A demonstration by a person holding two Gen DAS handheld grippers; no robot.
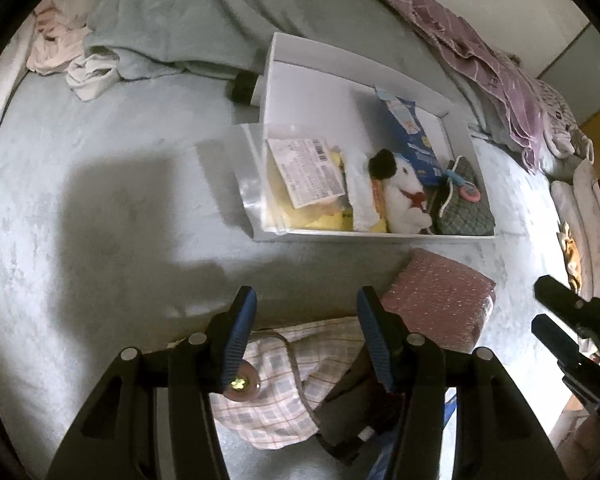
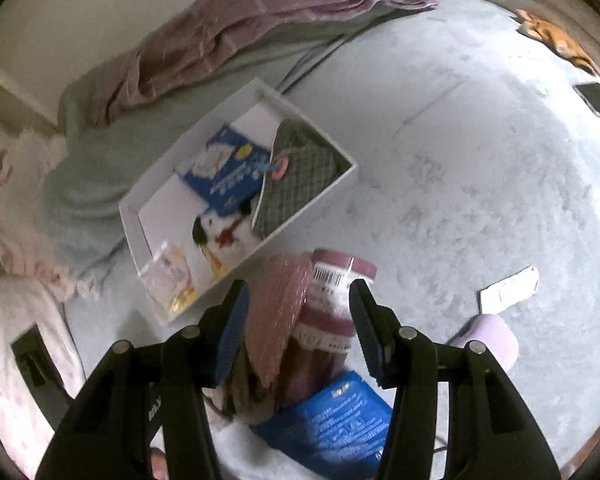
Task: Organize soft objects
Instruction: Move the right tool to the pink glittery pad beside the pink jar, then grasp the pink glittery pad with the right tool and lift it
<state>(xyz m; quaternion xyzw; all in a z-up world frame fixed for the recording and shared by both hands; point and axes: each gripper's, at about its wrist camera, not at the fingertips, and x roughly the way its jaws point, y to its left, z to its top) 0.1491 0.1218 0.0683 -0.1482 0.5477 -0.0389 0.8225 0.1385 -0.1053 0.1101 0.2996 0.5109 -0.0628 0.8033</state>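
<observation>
Both grippers, left (image 1: 306,308) and right (image 2: 298,300), hover over the bed (image 1: 100,208) with fingers spread and empty; the pink pack (image 2: 278,312) lies between the right fingers, just short of the white box (image 2: 140,224) ahead. Judged risk: closing off-centre on the glossy wrap could let the pack slip, or carrying it low could catch the box's near wall. Open room lies right of the right fingers; the box's far half is bare.
</observation>
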